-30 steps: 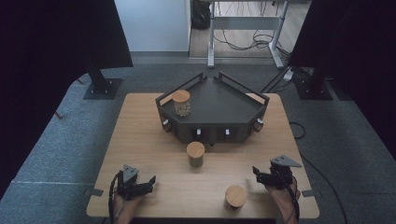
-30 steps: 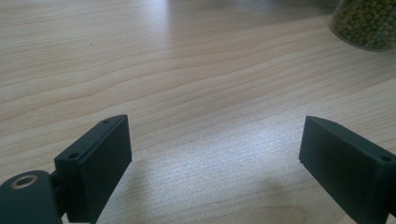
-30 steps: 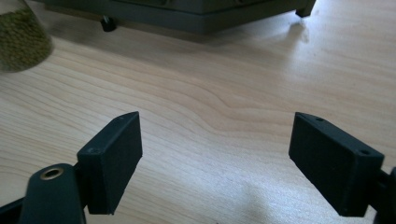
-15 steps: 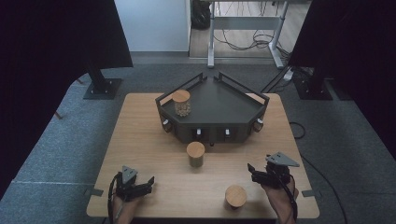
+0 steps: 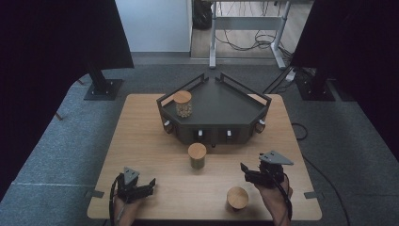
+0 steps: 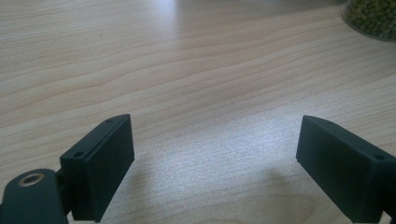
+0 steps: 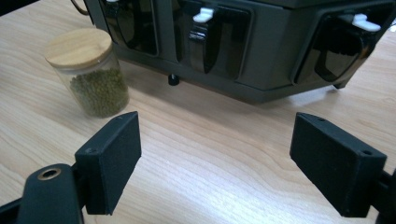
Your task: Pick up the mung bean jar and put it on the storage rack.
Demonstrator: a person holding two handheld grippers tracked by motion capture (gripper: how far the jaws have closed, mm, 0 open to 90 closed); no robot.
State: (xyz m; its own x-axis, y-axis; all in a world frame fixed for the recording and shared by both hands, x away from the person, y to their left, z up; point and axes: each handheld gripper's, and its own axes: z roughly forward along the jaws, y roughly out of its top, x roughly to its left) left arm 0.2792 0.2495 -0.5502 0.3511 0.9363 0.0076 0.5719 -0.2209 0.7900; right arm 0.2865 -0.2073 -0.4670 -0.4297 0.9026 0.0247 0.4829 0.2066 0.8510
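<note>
Jaws on your right gripper (image 5: 249,172) have just been opening, nothing between them; your left gripper (image 5: 141,186) gapes empty; the wooden-lidded glass jar of green beans (image 7: 88,72) stands ahead-left of your right jaws, near the dark angular tray (image 7: 261,51).

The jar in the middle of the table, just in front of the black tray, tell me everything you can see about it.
The middle jar is a small clear cylinder, glass by the look of it, closed with a flat round lid of pale wood or bamboo. It is partly filled with small green beads, perhaps mung beans. It stands upright on the wooden table, just in front of the black tray but apart from it. Nothing touches it except the table.
</note>
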